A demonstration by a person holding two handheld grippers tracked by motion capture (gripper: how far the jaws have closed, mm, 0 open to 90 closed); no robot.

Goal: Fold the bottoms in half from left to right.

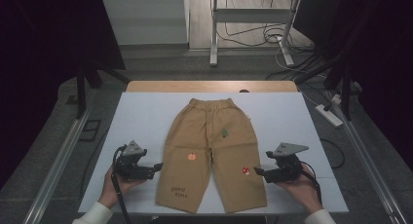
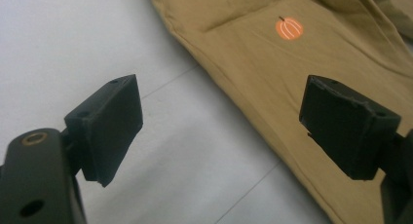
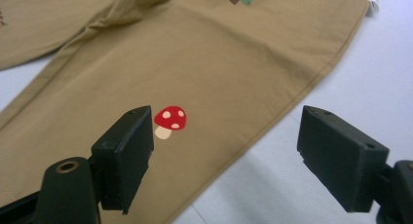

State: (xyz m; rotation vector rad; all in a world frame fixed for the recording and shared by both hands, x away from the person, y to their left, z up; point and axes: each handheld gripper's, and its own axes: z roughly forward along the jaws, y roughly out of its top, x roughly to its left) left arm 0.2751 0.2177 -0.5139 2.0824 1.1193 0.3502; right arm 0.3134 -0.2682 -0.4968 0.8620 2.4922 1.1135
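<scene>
Blocky black left gripper [image 1: 157,166] and right gripper [image 1: 256,171], both spread wide and empty, flank smooth tan trousers [image 1: 210,153] bearing pumpkin [image 2: 289,28] and mushroom [image 3: 169,121] prints.

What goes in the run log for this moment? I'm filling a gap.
trousers flat on table | left gripper open, beside left leg | right gripper open, beside right leg | nothing held

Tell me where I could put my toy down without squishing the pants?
Bare mat lies between the pants and the mat's left edge, up by the waistband; likewise on the right. Nearer the person it is crowded: the left hand-held gripper and right hand-held gripper flank the legs.
</scene>
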